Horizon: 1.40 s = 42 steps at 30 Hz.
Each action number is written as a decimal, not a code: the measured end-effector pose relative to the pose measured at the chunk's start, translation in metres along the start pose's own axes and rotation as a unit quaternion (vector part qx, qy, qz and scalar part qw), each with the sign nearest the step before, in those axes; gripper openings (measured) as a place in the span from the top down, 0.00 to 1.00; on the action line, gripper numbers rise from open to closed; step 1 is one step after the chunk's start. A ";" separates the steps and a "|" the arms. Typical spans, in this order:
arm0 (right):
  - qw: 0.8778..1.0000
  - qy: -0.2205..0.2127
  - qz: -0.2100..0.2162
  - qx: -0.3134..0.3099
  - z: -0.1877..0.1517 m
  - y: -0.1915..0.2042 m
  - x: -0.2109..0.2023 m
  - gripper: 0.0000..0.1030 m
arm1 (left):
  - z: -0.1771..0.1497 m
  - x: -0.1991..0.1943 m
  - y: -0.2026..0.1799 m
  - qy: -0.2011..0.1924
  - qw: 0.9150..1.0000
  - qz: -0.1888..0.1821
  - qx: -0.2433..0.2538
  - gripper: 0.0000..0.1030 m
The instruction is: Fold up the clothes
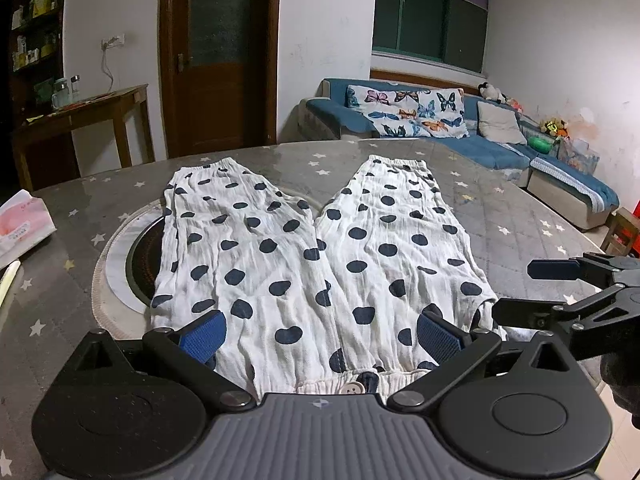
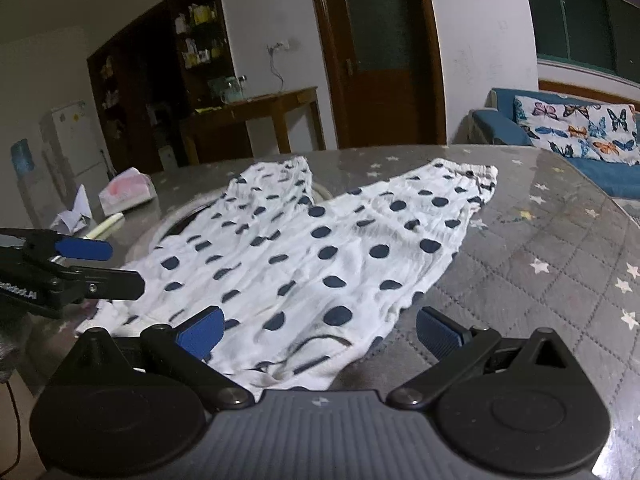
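Note:
White trousers with dark polka dots (image 1: 320, 264) lie flat on the grey star-patterned table (image 1: 520, 224), waistband nearest me, two legs spread away. My left gripper (image 1: 320, 338) is open just above the waistband, one blue pad on each side of it. My right gripper (image 2: 318, 330) is open over the trousers' (image 2: 320, 248) right hip edge. The right gripper also shows in the left wrist view (image 1: 536, 292), at the right. The left gripper shows in the right wrist view (image 2: 104, 266), at the left.
A round hotplate inset (image 1: 136, 256) lies partly under the left trouser leg. A tissue pack (image 1: 24, 224) and a pen lie at the table's left; folded paper (image 2: 74, 212) is there too. A blue sofa (image 1: 500, 140), a wooden side table (image 1: 84, 120) and a door stand beyond.

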State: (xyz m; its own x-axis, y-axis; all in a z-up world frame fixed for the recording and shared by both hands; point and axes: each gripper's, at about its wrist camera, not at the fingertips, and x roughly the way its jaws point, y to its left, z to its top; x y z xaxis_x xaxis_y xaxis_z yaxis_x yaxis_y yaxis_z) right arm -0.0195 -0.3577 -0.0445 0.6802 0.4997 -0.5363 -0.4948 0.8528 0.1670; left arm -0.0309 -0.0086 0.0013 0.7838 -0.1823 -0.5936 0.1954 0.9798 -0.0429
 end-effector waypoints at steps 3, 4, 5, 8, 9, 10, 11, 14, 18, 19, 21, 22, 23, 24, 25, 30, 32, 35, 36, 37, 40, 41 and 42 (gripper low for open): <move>1.000 0.006 -0.007 0.004 0.001 -0.005 0.003 0.00 | -0.001 0.003 -0.008 0.004 1.000 -0.010 0.010 0.00; 1.000 0.010 -0.012 0.005 0.001 -0.008 0.004 0.00 | -0.002 0.005 -0.011 0.006 1.000 -0.014 0.013 0.00; 1.000 0.014 -0.017 0.005 0.001 -0.011 0.006 0.00 | -0.002 0.006 -0.014 0.008 1.000 -0.018 0.017 0.00; 0.999 0.022 -0.030 0.005 0.001 -0.018 0.010 0.00 | -0.004 0.009 -0.022 0.012 0.999 -0.030 0.028 0.00; 0.999 0.023 -0.035 0.007 0.003 -0.021 0.012 0.00 | -0.004 0.010 -0.025 0.014 0.999 -0.034 0.031 0.00; 0.999 0.025 -0.039 0.007 0.004 -0.025 0.014 0.00 | -0.004 0.012 -0.028 0.015 0.999 -0.037 0.035 0.00; 0.999 0.027 -0.042 0.007 0.006 -0.028 0.016 0.00 | -0.005 0.013 -0.031 0.017 0.998 -0.041 0.038 0.00; 0.998 0.033 -0.053 0.000 0.013 -0.033 0.025 0.00 | -0.006 0.016 -0.040 0.021 0.997 -0.053 0.049 0.00; 0.996 0.037 -0.072 -0.025 0.019 -0.036 0.037 0.00 | -0.007 0.022 -0.053 0.024 0.995 -0.065 0.068 0.00; 0.996 0.038 -0.076 -0.029 0.020 -0.037 0.039 0.00 | -0.007 0.023 -0.056 0.023 0.995 -0.069 0.074 0.00; 0.996 0.037 -0.078 -0.031 0.025 -0.041 0.043 0.00 | -0.006 0.024 -0.061 0.019 0.993 -0.079 0.084 0.00; 0.996 0.037 -0.078 -0.032 0.028 -0.043 0.045 0.00 | -0.006 0.024 -0.064 0.017 0.992 -0.086 0.089 0.00; 0.996 0.037 -0.078 -0.033 0.032 -0.046 0.048 0.00 | -0.005 0.025 -0.067 0.017 0.991 -0.093 0.094 0.01; 0.996 0.037 -0.078 -0.034 0.035 -0.048 0.051 0.00 | -0.004 0.027 -0.070 0.016 0.990 -0.100 0.098 0.01; 0.996 0.038 -0.079 -0.035 0.038 -0.050 0.054 0.00 | -0.003 0.029 -0.073 0.017 0.989 -0.107 0.102 0.01; 0.993 0.048 -0.098 -0.049 0.056 -0.062 0.078 0.00 | -0.005 0.040 -0.083 0.036 0.983 -0.147 0.108 0.07; 0.991 0.055 -0.109 -0.056 0.062 -0.067 0.090 0.00 | -0.006 0.044 -0.087 0.044 0.980 -0.163 0.109 0.11; 0.988 0.069 -0.122 -0.064 0.068 -0.076 0.109 0.00 | -0.007 0.051 -0.093 0.056 0.974 -0.187 0.112 0.20; 0.987 0.074 -0.127 -0.066 0.069 -0.079 0.114 0.00 | -0.007 0.054 -0.095 0.060 0.973 -0.195 0.113 0.23; 0.986 0.078 -0.131 -0.067 0.070 -0.083 0.120 0.00 | -0.007 0.056 -0.097 0.064 0.971 -0.203 0.113 0.24; 0.984 0.087 -0.141 -0.072 0.073 -0.093 0.133 0.00 | -0.011 0.061 -0.098 0.076 0.968 -0.212 0.114 0.28; 0.983 0.089 -0.142 -0.073 0.074 -0.097 0.136 0.00 | -0.011 0.063 -0.098 0.079 0.967 -0.213 0.113 0.28; 0.984 0.089 -0.140 -0.071 0.076 -0.100 0.138 0.00 | -0.011 0.065 -0.098 0.081 0.967 -0.214 0.113 0.28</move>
State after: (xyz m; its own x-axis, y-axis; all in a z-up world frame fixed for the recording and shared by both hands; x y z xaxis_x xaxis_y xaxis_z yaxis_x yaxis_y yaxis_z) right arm 0.1652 -0.3625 -0.0729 0.7018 0.2023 -0.6831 -0.3797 0.9175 -0.1184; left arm -0.0062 -0.1154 -0.0419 0.5028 -0.5340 -0.6798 0.6197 0.7709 -0.1471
